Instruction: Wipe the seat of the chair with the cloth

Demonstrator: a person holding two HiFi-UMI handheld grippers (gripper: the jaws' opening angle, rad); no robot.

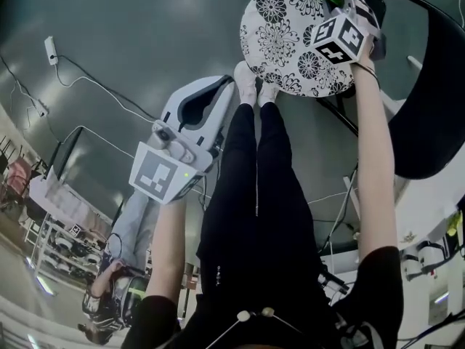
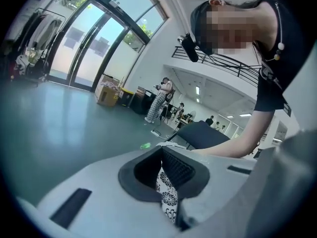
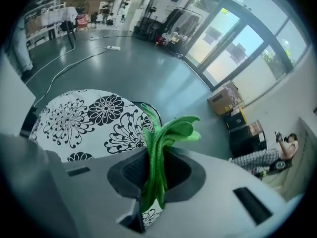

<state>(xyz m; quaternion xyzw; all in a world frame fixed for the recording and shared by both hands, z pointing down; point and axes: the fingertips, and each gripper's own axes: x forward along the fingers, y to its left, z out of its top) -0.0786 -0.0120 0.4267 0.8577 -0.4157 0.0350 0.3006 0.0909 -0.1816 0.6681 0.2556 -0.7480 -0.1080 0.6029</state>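
1. Right gripper view: right gripper [image 3: 156, 170] jaws clamped on bunched green cloth [image 3: 168, 130]; cloth's loose end fans out past the tips.
2. Just beyond: round white chair seat w/ black flower print [image 3: 84, 120], left of & under the cloth. Can't tell whether cloth touches seat.
3. Left gripper view: left gripper [image 2: 161, 170] jaws pressed together, nothing btwn them; sliver of flower print shows thru the slit below the pads.
4. Head view: left gripper sits beside person's black-trousered legs [image 1: 254, 195], clear of seat; right gripper at seat's far right edge.
5. Farther: black chair back [image 1: 429, 115] right of seat, grey floor [image 1: 145, 27] all round.
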